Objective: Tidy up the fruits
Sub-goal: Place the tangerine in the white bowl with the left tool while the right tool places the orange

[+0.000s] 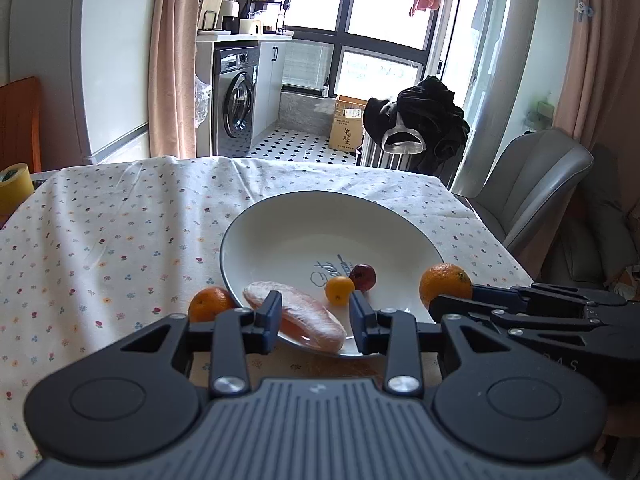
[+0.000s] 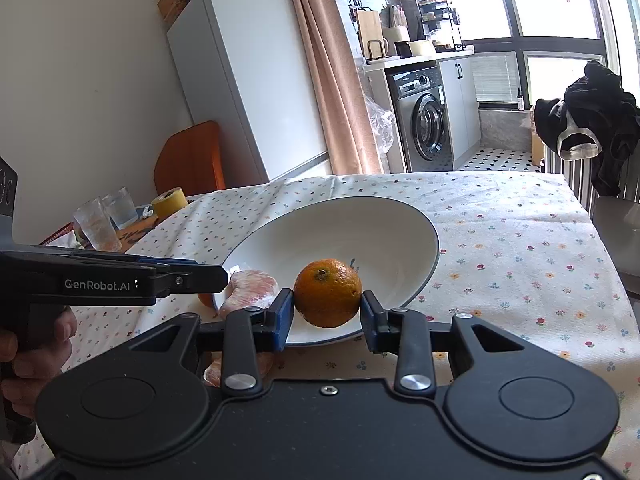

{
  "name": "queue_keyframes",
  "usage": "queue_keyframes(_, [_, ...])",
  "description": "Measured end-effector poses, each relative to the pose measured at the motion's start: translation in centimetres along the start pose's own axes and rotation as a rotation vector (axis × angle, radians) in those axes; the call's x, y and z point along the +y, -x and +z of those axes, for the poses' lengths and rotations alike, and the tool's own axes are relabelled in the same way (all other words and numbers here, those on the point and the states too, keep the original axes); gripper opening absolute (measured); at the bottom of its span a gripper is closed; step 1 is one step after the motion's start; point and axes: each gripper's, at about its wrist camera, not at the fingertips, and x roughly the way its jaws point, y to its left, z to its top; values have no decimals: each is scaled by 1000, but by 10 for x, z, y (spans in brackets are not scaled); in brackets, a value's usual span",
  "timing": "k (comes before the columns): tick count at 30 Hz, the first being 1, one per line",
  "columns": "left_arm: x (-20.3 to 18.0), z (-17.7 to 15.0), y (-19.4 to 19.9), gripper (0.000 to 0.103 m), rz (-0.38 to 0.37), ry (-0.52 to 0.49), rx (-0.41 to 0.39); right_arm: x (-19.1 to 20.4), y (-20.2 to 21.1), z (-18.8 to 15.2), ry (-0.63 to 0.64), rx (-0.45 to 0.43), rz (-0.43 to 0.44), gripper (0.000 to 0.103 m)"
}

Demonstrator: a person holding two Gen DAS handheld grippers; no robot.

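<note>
Over the near rim of the white plate (image 2: 420, 224), the right gripper (image 2: 326, 312) clamps an orange (image 2: 327, 293) between both pads, above the plate's near right portion. Release point lies directly below and slightly far. The left gripper (image 1: 314, 316) hangs open and empty over the wrapped pomelo segment (image 1: 304, 320). A second orange (image 1: 210, 302) rests on the tablecloth (image 1: 120, 232), just left of the plate and nearest the left gripper.

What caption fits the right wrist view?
Right gripper holds an orange over the near rim of the plate.
</note>
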Motion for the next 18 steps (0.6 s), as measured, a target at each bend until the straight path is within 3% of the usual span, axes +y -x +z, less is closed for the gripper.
queue_keyframes(4, [9, -4, 6, 40, 22, 15, 5, 2, -3, 1, -3, 4, -3, 34])
queue_keyframes(12, [25, -12, 20, 69, 63, 44, -11, 9, -3, 0, -8, 9, -9, 45])
queue_keyframes(18, [39, -18, 26, 75, 85, 70, -17, 15, 0, -3, -6, 22, -9, 46])
